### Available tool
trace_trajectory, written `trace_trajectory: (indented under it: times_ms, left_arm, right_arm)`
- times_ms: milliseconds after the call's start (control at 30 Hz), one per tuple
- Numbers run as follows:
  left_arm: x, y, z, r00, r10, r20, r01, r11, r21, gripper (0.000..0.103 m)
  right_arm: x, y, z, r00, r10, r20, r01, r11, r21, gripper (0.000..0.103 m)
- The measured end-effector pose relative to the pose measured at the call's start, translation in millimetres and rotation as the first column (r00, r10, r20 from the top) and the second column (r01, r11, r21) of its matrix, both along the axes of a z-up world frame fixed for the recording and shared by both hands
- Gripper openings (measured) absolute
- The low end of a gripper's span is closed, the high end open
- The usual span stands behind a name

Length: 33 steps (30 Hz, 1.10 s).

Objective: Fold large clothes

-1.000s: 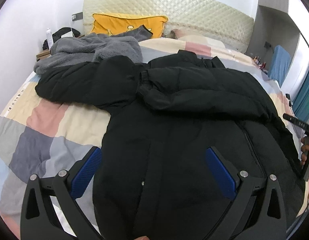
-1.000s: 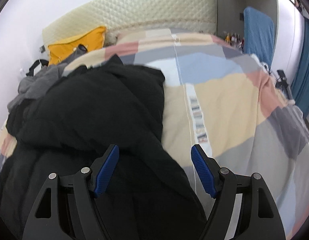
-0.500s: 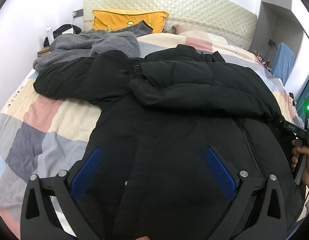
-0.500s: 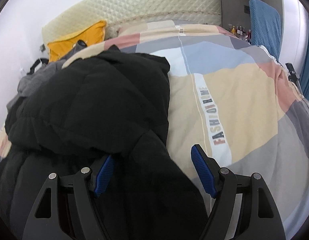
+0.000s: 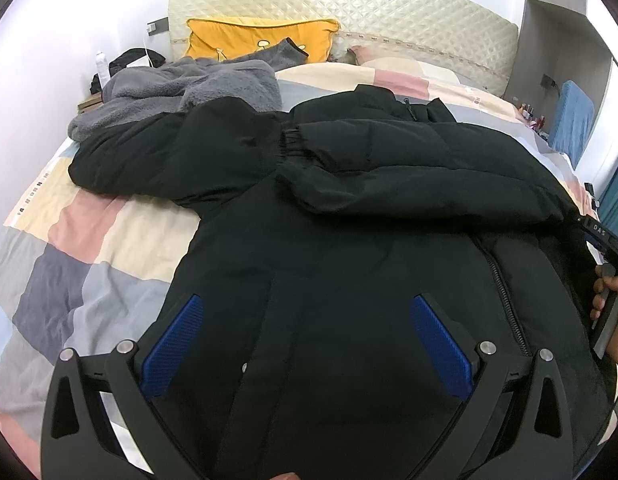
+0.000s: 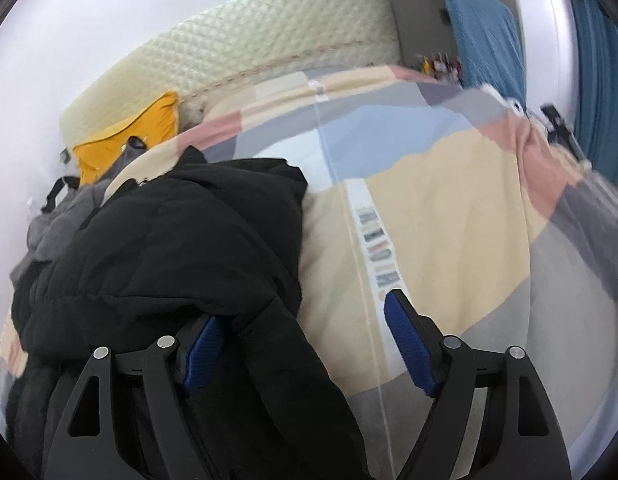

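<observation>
Beyond my left gripper (image 5: 305, 336), jaws apart: grey fleece (image 5: 181, 92), yellow pillow (image 5: 261, 38). Under both: black puffer jacket (image 5: 349, 240), sleeve folded across. My right gripper (image 6: 301, 344) is opening, jacket edge between the pads.

A black puffer jacket (image 6: 181, 240) is seen heaped on a patchwork duvet (image 6: 449, 216). The right gripper (image 6: 301, 344) is being opened, its blue pads straddling the jacket's edge without pressing it.
</observation>
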<state>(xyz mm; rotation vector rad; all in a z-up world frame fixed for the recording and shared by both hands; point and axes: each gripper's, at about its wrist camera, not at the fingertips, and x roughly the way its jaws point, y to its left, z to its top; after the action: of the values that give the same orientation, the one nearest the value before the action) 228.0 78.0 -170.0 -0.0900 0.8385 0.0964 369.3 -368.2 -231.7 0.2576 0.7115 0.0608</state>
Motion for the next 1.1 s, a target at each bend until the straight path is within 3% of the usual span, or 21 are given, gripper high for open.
trace_trajectory:
  times_ms: [167,333,467,633,900,1100]
  left_arm:
    - [0,0,1,1.000,0.003,0.006,-0.003,1.000,0.000,0.103]
    - [-3,-3,6,1.000,0.020,0.021,-0.020,0.999,0.027,0.103]
    - [-7,1,13,0.999,0.024,0.031,-0.024,1.000,0.002,0.103]
    - [-19,-1,26,0.998,0.020,0.055,-0.019,1.000,-0.013,0.103]
    - [-44,-15,51,0.993,-0.015,0.118,0.018,1.000,-0.020,0.103]
    - [-56,-28,61,0.989,-0.047,0.142,0.050,0.999,-0.016,0.103]
  right_arm:
    - [-1,3,-2,1.000,0.004,-0.021,-0.004,1.000,0.003,0.077]
    - [-12,15,12,1.000,0.019,-0.021,-0.020,0.999,-0.028,0.079]
    - [-29,29,25,0.999,0.049,-0.005,-0.049,0.998,-0.027,0.079]
    - [-64,51,55,0.995,0.072,0.062,-0.071,0.997,-0.007,0.079]
    - [-121,103,82,0.972,0.178,0.151,-0.171,0.984,-0.059,0.079]
    - [-161,111,105,0.957,0.187,0.223,-0.170,0.981,-0.092,0.079]
